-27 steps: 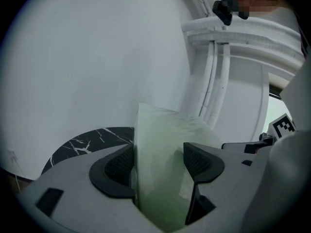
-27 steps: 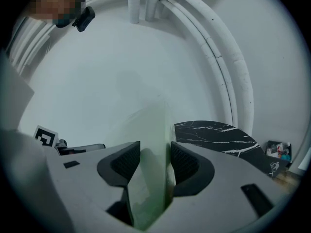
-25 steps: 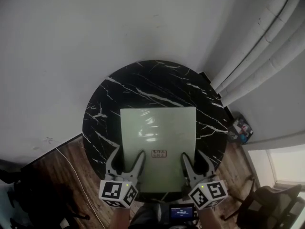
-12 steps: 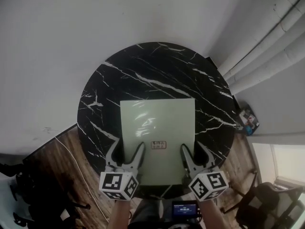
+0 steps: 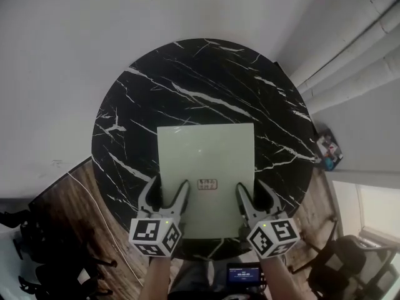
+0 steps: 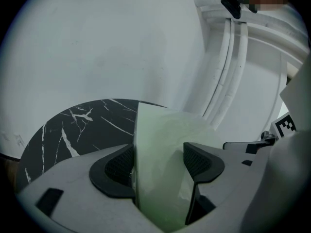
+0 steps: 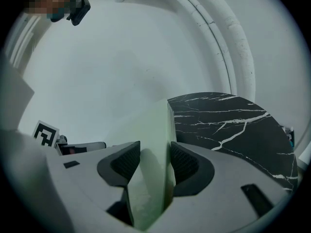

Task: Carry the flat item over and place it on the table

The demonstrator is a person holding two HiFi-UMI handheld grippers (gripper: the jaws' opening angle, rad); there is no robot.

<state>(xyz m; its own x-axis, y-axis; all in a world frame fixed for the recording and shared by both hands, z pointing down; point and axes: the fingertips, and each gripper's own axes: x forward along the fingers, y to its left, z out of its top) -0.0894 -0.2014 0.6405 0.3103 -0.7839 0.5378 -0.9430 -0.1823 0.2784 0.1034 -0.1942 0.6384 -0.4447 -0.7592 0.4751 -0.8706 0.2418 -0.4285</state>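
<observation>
A pale green flat board [image 5: 206,161] with a small red label is over the near half of a round black marble table [image 5: 200,74]. My left gripper [image 5: 167,199] is shut on the board's near left corner. My right gripper [image 5: 255,197] is shut on its near right corner. In the left gripper view the board [image 6: 165,144] passes between the dark pads [image 6: 119,166], with the table [image 6: 68,130] to its left. In the right gripper view the board [image 7: 155,140] is pinched edge-on, the table [image 7: 228,125] lying to its right. Whether the board touches the tabletop, I cannot tell.
White walls stand behind the table, and white pipes [image 5: 356,42] run down at the right. A wooden floor [image 5: 75,211] with a thin cable shows at the left. A small colourful item [image 5: 328,149] lies on the floor at the right, near a dark chair [image 5: 350,267].
Both grippers and the board have moved forward over the table. The board now covers more of the marble top, and the table's far edge sits higher in the head view.
</observation>
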